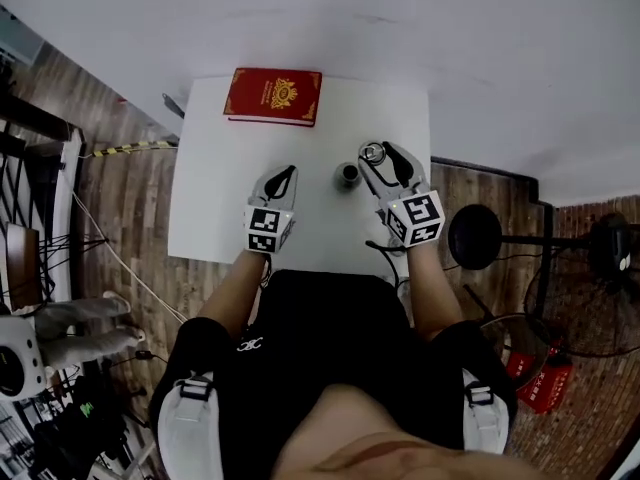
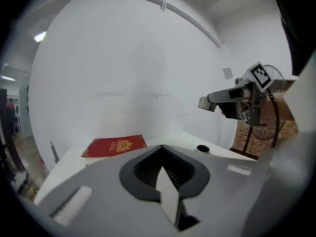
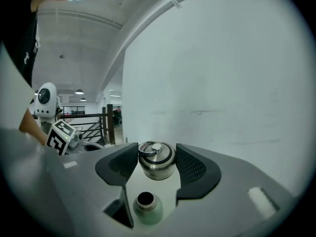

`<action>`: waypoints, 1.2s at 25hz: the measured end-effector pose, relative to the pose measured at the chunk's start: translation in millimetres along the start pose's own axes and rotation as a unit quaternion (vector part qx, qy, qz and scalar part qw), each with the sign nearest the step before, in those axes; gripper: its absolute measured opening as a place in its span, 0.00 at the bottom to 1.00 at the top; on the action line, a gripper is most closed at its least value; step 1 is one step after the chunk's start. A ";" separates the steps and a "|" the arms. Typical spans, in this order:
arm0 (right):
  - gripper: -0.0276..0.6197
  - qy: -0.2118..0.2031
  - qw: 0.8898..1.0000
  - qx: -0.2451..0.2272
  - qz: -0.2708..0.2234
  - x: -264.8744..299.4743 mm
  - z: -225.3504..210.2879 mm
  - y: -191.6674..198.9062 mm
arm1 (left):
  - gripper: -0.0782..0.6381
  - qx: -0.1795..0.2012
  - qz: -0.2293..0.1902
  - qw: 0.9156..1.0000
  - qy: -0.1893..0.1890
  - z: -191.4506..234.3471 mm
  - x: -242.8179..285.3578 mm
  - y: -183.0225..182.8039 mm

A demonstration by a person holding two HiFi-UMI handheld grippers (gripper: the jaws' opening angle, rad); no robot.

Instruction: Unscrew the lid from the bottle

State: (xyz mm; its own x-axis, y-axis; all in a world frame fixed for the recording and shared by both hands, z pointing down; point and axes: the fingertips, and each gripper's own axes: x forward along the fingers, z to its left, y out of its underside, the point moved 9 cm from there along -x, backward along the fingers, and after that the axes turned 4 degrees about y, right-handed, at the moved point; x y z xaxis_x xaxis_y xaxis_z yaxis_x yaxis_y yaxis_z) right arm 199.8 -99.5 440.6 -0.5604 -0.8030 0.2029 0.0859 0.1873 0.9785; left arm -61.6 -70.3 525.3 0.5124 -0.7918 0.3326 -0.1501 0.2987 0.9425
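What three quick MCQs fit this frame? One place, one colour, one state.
1. Where is the book on the table?
A. At the far edge from the person
B. Between the two grippers
C. At the near edge, by the person

2. What colour is the book's cover?
A. Green
B. Blue
C. Red

3. The bottle's lid is:
A. Screwed on
B. Off, held in the right gripper
C. Lying flat on the table

Answers:
1. A: the head view shows the book at the table's far side, beyond both grippers.
2. C: the cover is red with a gold emblem in both the head view and the left gripper view.
3. B: the right gripper view shows the lid between the pads, with the bottle's open mouth below.
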 end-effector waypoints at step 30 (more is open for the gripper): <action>0.42 0.170 0.984 0.016 -0.041 -21.5 10.5 -30.6 | 0.18 -0.002 -0.099 0.992 -0.081 37.9 -47.4 -107.1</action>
State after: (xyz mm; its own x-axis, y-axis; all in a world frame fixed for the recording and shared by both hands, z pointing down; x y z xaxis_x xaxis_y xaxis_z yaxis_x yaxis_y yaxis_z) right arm 200.6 -82.1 406.0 -0.2557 -0.9581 0.1289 0.0235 0.1272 0.9916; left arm -101.9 -85.0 409.8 0.3885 -0.9105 0.1415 -0.0565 0.1297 0.9899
